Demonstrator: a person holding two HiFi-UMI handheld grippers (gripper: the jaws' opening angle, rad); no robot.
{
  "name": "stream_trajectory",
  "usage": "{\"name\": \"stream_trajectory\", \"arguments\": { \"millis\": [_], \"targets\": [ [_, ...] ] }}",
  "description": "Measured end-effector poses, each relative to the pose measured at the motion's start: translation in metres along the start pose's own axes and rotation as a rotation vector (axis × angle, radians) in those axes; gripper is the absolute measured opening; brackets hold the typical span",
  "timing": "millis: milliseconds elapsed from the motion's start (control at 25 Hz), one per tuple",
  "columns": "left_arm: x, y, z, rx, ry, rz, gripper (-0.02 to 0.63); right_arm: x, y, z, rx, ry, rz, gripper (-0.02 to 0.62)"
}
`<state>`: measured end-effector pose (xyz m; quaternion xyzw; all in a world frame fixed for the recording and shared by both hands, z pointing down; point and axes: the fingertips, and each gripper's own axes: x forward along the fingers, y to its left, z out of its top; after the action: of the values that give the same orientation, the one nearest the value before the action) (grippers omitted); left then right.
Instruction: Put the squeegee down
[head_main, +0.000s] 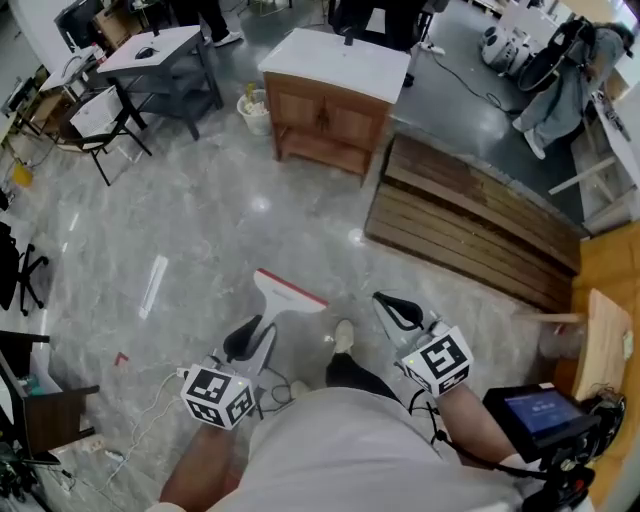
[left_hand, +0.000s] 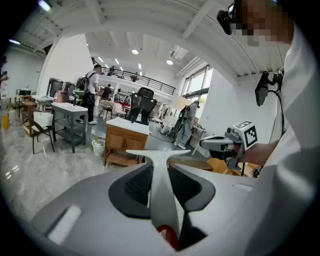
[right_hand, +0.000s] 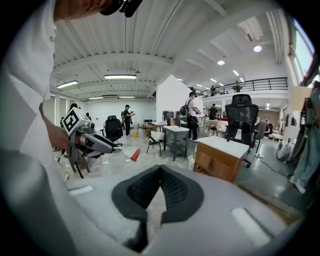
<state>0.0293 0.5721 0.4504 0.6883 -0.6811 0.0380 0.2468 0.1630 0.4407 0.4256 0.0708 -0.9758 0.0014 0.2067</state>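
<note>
The squeegee (head_main: 285, 293) is white with a red blade edge, and it hangs in the air above the grey marble floor (head_main: 200, 230). My left gripper (head_main: 257, 338) is shut on its handle, with the blade head pointing away from me. In the left gripper view the white handle (left_hand: 160, 185) runs between the two dark pads (left_hand: 137, 185) and the T-shaped head stands beyond the tips. My right gripper (head_main: 398, 309) hovers to the right of the squeegee, shut with nothing in it; its pads (right_hand: 172, 187) meet at the tips. From the right gripper view the left gripper (right_hand: 95, 141) and the squeegee's red edge (right_hand: 135, 155) show at the left.
A wooden cabinet with a white top (head_main: 335, 95) stands ahead, a white bin (head_main: 255, 110) beside it. Wooden planks (head_main: 470, 220) lie to the right. A grey desk (head_main: 165, 50) and a chair (head_main: 95, 125) are far left. A white strip (head_main: 153, 285) and cables (head_main: 140, 420) lie on the floor.
</note>
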Motion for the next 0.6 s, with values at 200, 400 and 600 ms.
{"name": "stream_trajectory", "arguments": {
  "millis": [200,400,600],
  "targets": [
    [0.071,-0.001,0.048,0.010,0.004,0.003,0.112,0.009,-0.072,0.005,0.041,0.000,-0.009,0.003],
    [0.142,-0.008,0.091,0.021,-0.003,-0.005,0.112,0.015,-0.148,0.007,0.025,-0.015,-0.038,0.026],
    [0.198,-0.008,0.123,0.015,-0.011,-0.029,0.112,0.033,-0.195,0.004,0.033,-0.016,-0.053,0.071]
  ]
}}
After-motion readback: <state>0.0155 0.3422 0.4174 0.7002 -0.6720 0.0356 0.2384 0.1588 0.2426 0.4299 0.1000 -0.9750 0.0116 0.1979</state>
